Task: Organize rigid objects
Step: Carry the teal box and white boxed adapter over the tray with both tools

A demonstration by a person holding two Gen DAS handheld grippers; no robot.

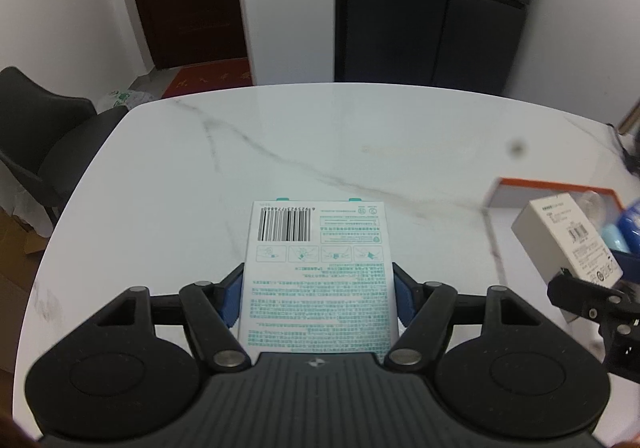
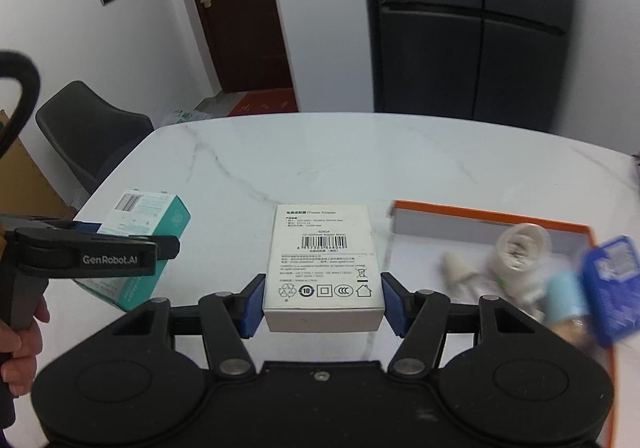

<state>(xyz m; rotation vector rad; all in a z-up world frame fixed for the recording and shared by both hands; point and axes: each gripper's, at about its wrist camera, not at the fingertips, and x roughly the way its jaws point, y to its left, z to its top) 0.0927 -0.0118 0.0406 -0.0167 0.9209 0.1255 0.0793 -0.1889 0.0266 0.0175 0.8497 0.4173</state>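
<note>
Carrying two boxes at once, so the job now is clean transport, not regrasping. My left gripper (image 1: 319, 296) is clamped on the teal-print box (image 1: 318, 268), blue pads (image 1: 234, 298) flat on its long sides, barcode end pointing away from me; in the right wrist view that box hangs clear above the table (image 2: 320, 168), over its left edge. My right gripper (image 2: 324, 300) is clamped on the white power adapter box (image 2: 324, 260), pads at its near end only, so most of the box cantilevers forward (I'd expect it to pivot if I swing fast). It looks lifted off the marble too, though I can't be certain from this angle. The orange tray (image 2: 480, 214) sits toward the table's right edge and already holds a white roll (image 2: 522, 248), a blue box (image 2: 610, 284) and small pale bits, all motion-blurred. My read: the tray is the likely destination, and free floor in it is near its back-left corner. Plan: adapter box goes first since it's just beside the tray; keep it level, clear the orange rim, set down flat, then release. Hold the teal one steady meanwhile so the two grippers don't cross. Main risk is clipping the rim or knocking the roll.
</note>
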